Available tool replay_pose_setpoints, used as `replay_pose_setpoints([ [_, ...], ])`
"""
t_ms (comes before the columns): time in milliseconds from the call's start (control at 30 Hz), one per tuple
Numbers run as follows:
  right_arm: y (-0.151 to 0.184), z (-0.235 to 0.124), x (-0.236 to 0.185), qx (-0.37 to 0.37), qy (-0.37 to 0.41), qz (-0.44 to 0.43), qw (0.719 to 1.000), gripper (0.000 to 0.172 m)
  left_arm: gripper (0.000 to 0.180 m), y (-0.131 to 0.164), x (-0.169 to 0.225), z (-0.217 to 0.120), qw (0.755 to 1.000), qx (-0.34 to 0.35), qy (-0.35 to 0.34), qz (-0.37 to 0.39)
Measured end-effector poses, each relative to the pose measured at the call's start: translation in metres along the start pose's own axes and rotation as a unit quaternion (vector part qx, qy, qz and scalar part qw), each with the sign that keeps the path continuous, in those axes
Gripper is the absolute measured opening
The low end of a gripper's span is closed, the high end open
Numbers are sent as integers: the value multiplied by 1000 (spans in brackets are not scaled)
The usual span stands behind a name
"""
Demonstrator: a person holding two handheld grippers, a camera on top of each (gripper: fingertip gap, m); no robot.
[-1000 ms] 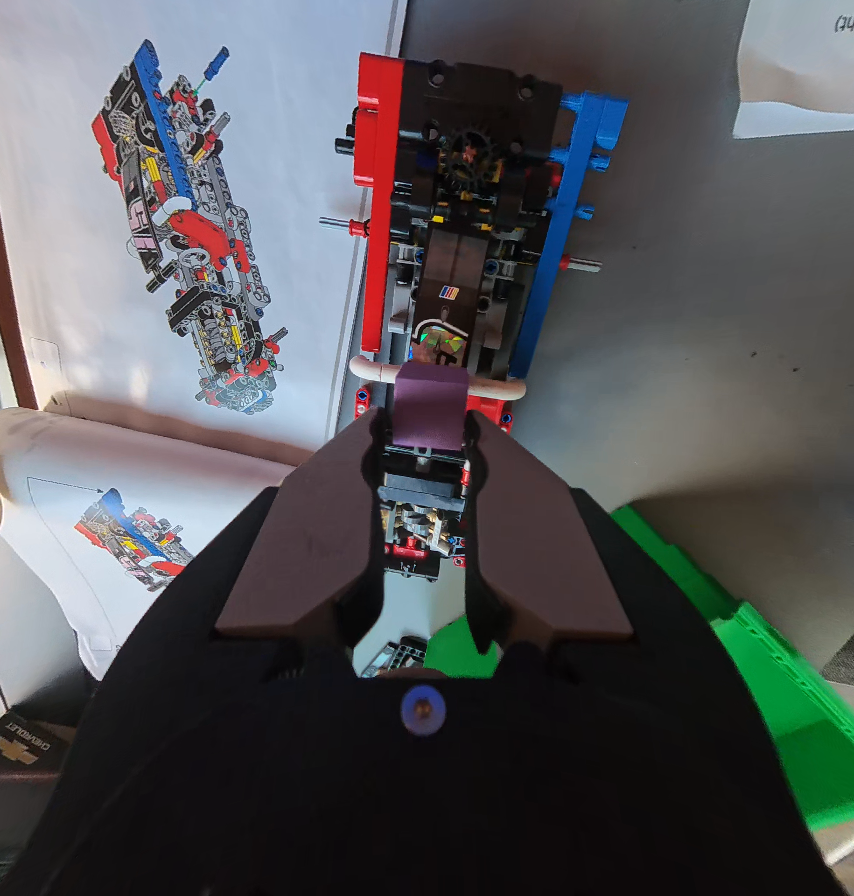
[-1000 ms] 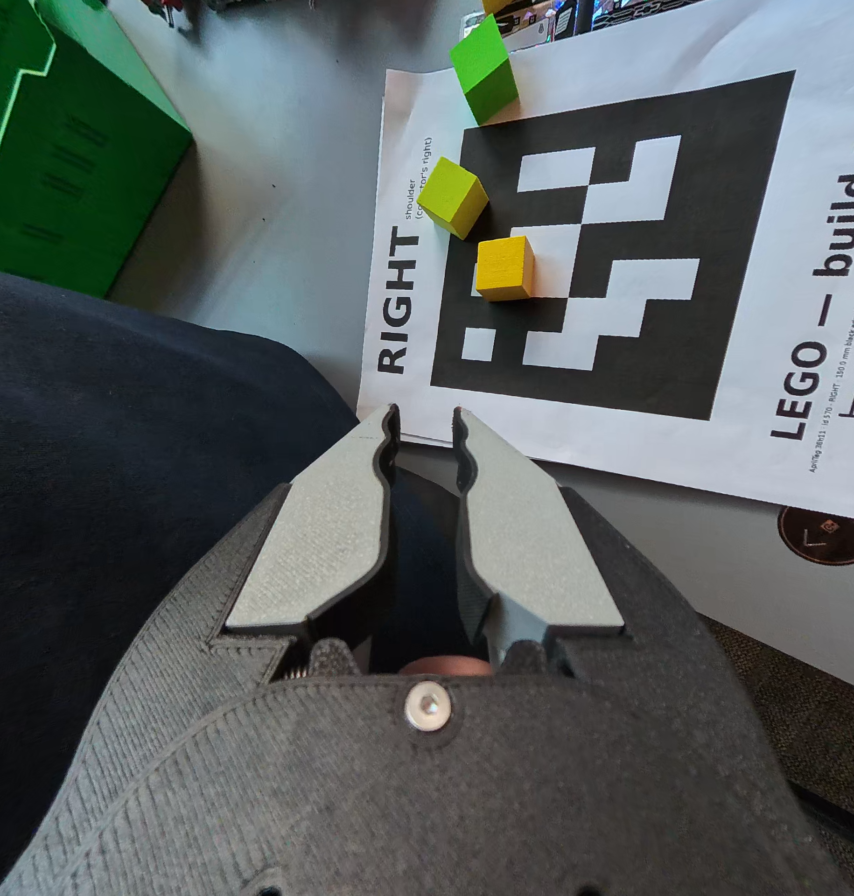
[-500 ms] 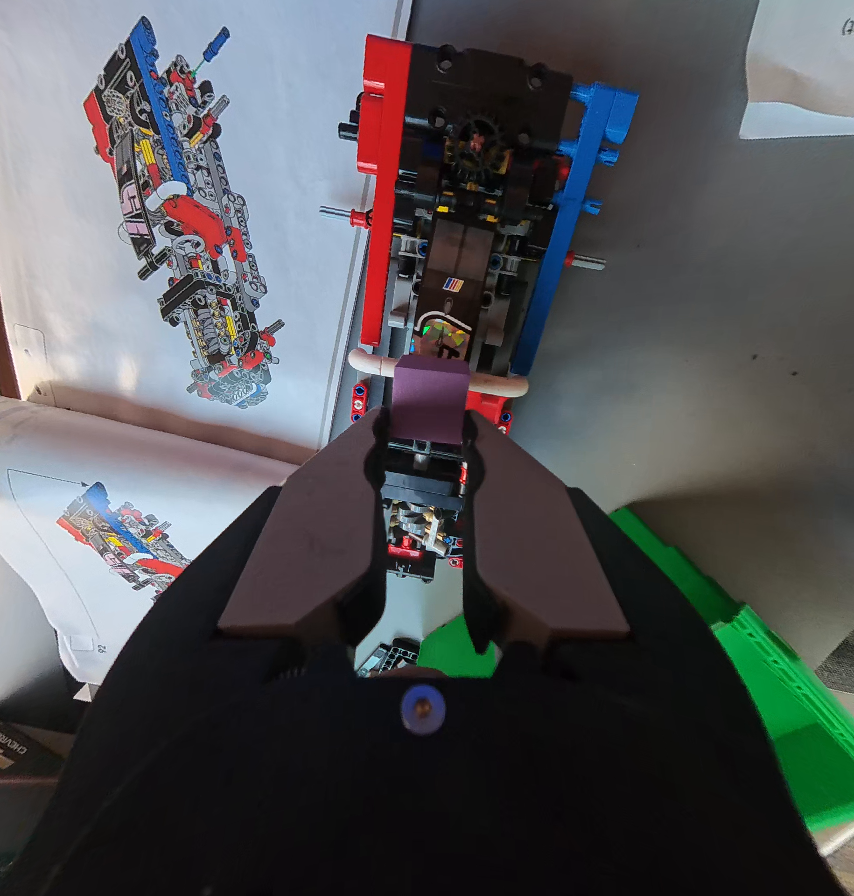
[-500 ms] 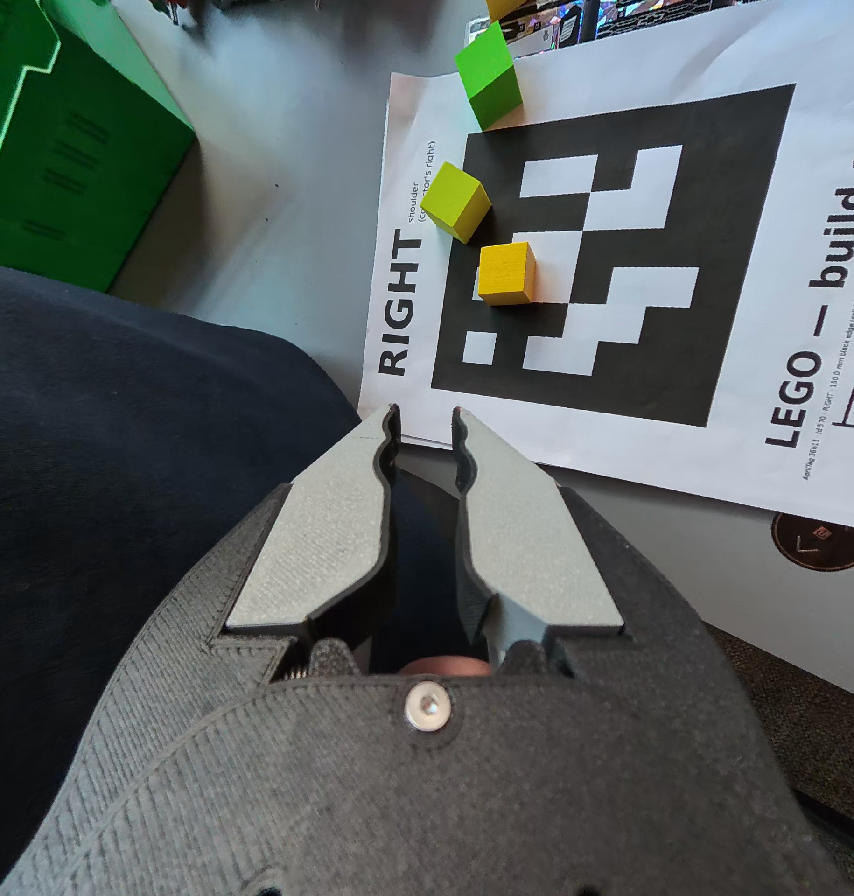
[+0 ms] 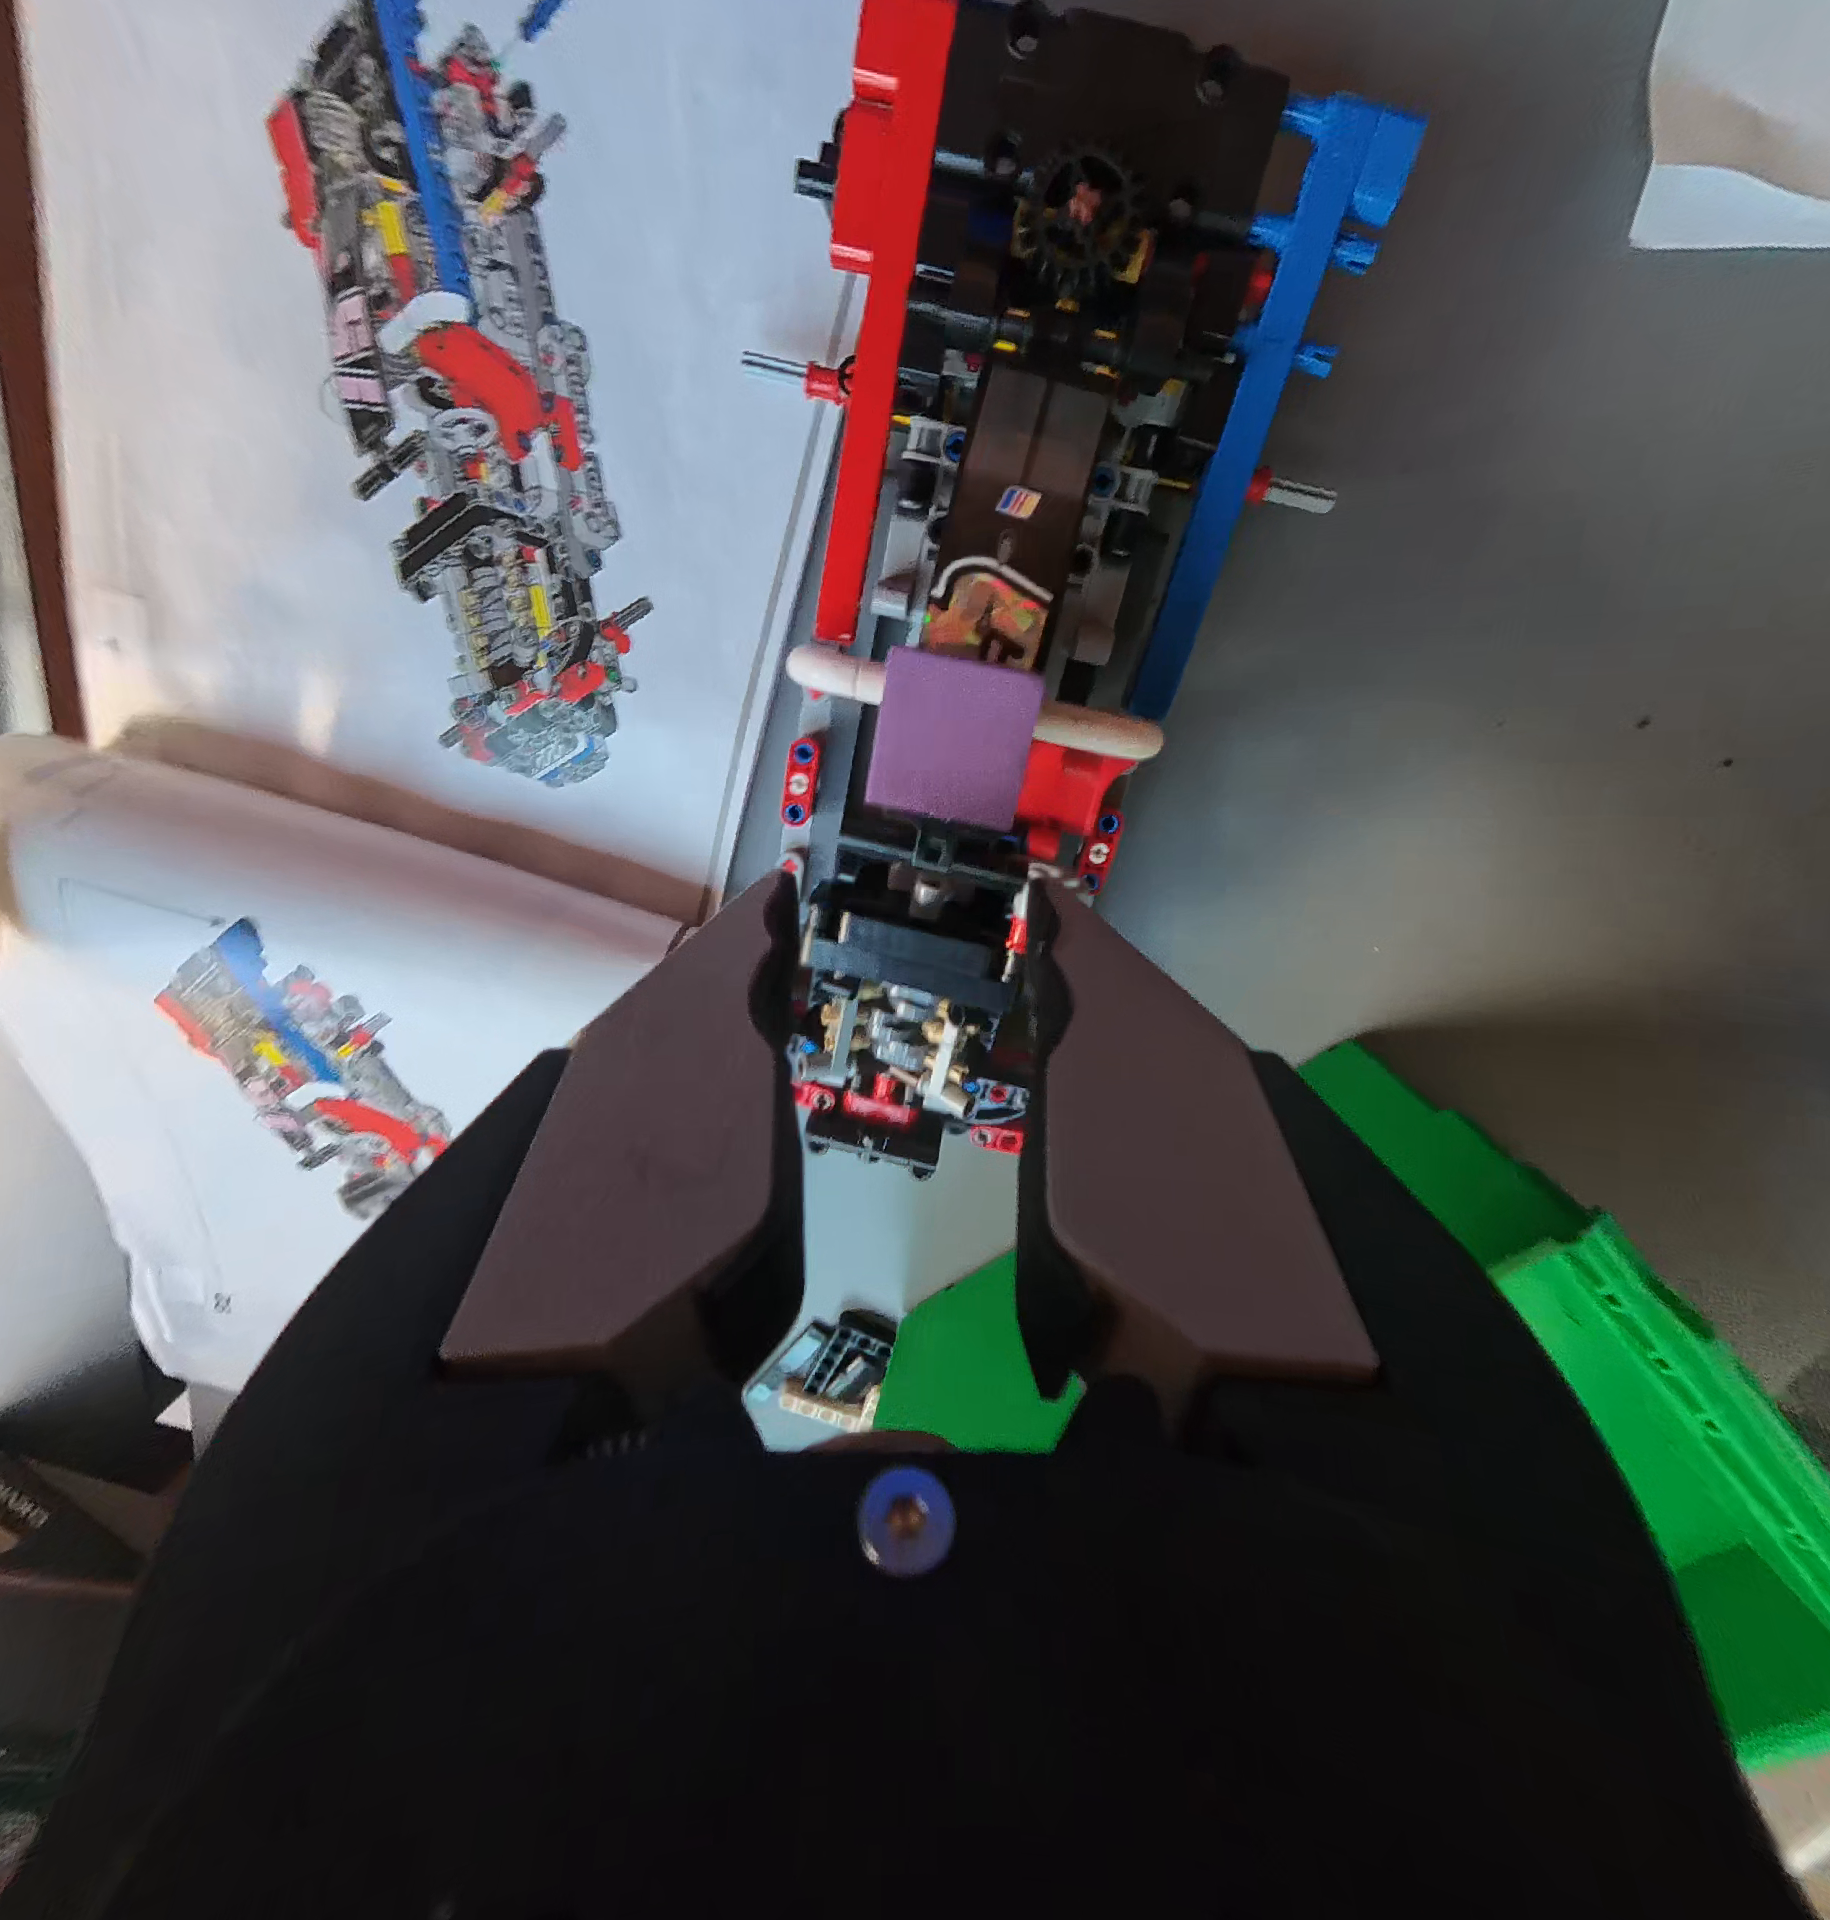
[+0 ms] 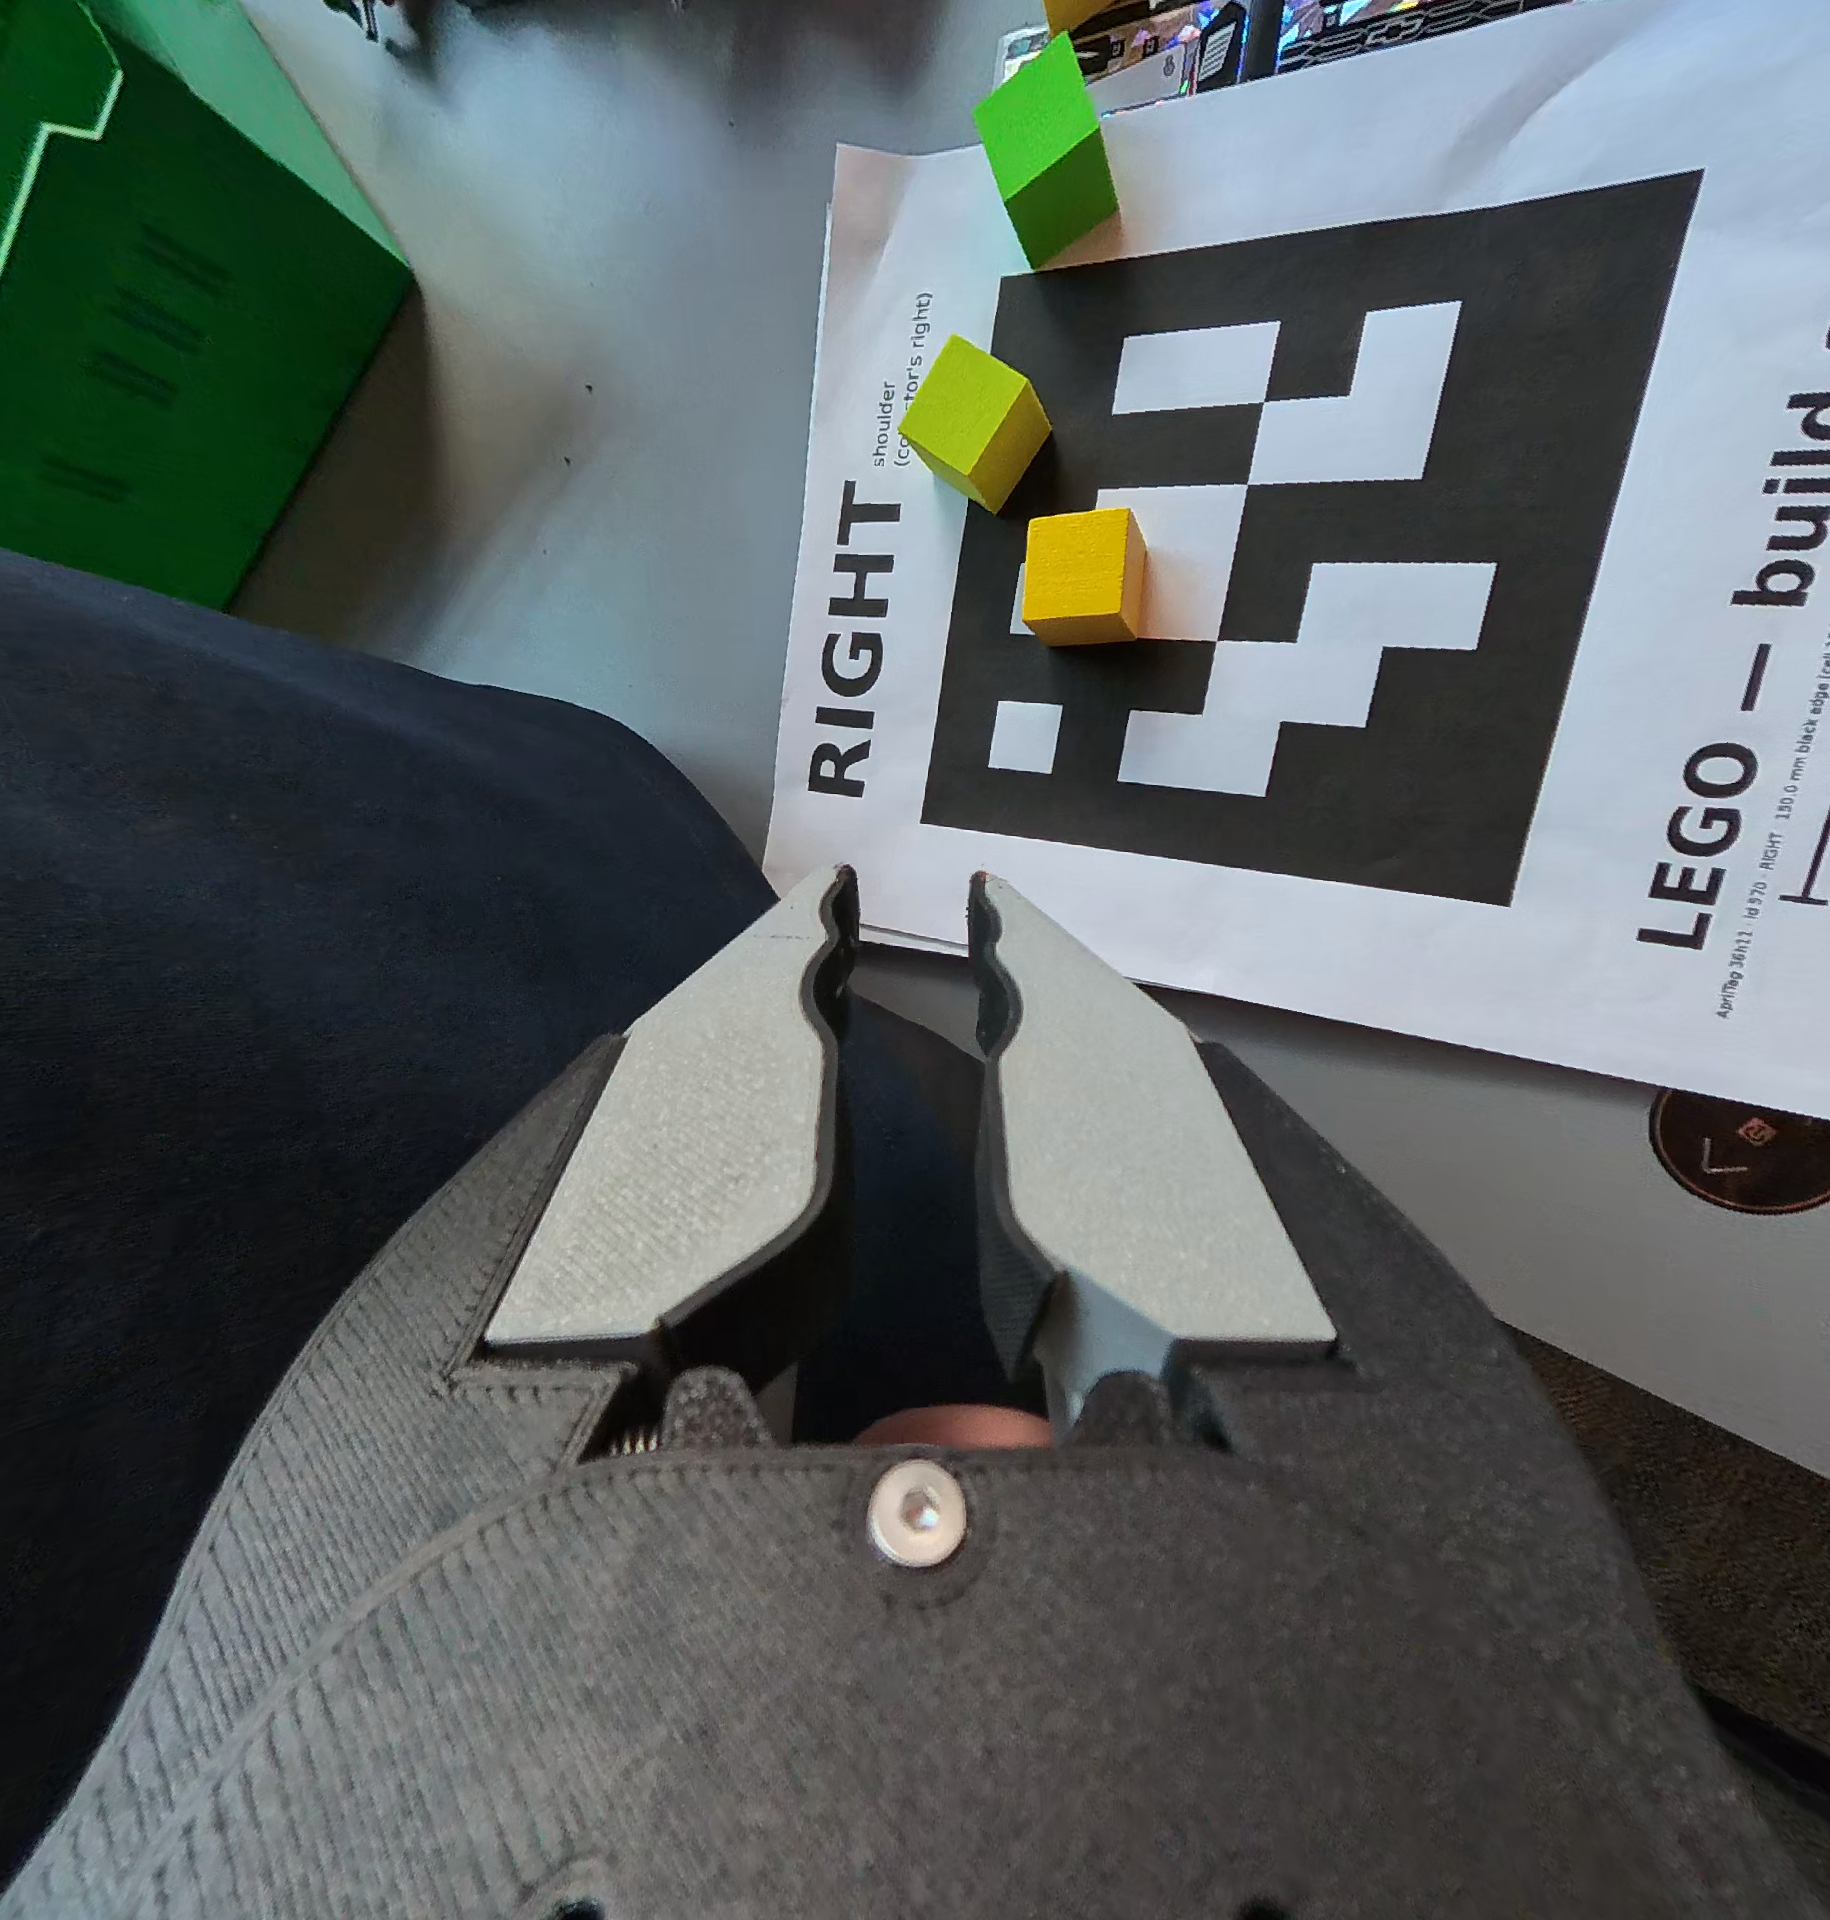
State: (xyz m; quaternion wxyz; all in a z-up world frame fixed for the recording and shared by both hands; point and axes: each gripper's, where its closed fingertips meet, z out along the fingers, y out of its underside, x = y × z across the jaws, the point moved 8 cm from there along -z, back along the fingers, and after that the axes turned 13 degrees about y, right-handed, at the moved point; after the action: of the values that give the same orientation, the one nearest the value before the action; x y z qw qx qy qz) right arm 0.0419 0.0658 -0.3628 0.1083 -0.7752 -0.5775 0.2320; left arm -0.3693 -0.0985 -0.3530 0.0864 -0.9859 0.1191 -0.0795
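**Now that the left jaws have parted, the purple cube sits free on the model**

Where the cube (image 5: 947, 743) was pinched between the left gripper's (image 5: 913, 883) fingertips a moment ago, it now stands just beyond them, and no pad touches it. The jaws are spread wider than before and hold nothing; between them only the near end of the model (image 5: 1036, 436) shows, below and behind the fingers. The cube rests on top of the model, against a tan bar (image 5: 838, 675) that crosses it, with a red piece touching its right side. The model lies lengthwise on the table (image 5: 1513, 727), its left side along the edge of an open booklet (image 5: 215, 416).

The right gripper (image 6: 913, 876) has not shifted: its jaws stand a little apart with nothing in them, tips over the near edge of a printed sheet (image 6: 1254, 935). Three cubes stand on that sheet, well apart from the tips: yellow (image 6: 1082, 577), lime (image 6: 973, 421) just beside it, and green (image 6: 1046, 145) at the far edge. Dark cloth (image 6: 267, 883) fills the space left of the fingers.

One container shows, a green bin (image 5: 1638, 1475) near the model's close end; the right view catches it (image 6: 142, 312) too. Only its outer walls are seen, so I cannot tell its contents. A few loose bricks (image 5: 838, 1371) lie on the table just beside it, not inside
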Motion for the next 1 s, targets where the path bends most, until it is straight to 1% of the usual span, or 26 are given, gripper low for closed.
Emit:
replay_pose_setpoints([
  [67, 1, -2, 2, 1, 4, -1, 1000, 19, 42, 2, 3, -17, 999, 17, -27, 0],
  [133, 3, -3, 4, 3, 5, 5, 1000, 19, 40, -6, 16, -41, 997, 57, -46, 10],
  [200, 6, -2, 6, 3, 4, 14, 1000, 19, 37, -26, 43, -59, 993, 108, -36, 31],
  [267, 7, -1, 7, 1, 2, 21, 1000, 19, 34, -54, 80, -58, 987, 146, 1, 70],
  [333, 7, 1, 7, -2, -2, 22, 1000, 18, 34, -78, 114, -36, 983, 141, 36, 110],
  [400, 6, 2, 6, -3, -2, 15, 1000, 18, 35, -97, 142, -1, 979, 132, 88, 125],
  [467, 5, 1, 6, -1, -1, 9, 1000, 18, 37, -112, 159, 34, 978, 109, 114, 133],
  [533, 5, -2, 8, 3, 1, 11, 1000, 18, 37, -127, 171, 59, 977, 97, 123, 148],
  [600, 8, -6, 9, 6, 3, 18, 1000, 18, 38, -139, 179, 78, 973, 77, 134, 170],
  [633, 10, -7, 10, 6, 4, 21, 1000, 18, 41, -143, 182, 87, 971, 56, 137, 188],
  [733, 19, -12, 13, 7, 8, 30, 999, 18, 42, -153, 182, 104, 967, 16, 121, 225],
  [900, 27, -17, 19, 11, 15, 50, 999, 18, 34, -162, 180, 122, 967, -9, 131, 219],
  [1000, 28, -18, 20, 12, 16, 56, 998, 17, 36, -156, 180, 140, 965, -52, 136, 217],
])
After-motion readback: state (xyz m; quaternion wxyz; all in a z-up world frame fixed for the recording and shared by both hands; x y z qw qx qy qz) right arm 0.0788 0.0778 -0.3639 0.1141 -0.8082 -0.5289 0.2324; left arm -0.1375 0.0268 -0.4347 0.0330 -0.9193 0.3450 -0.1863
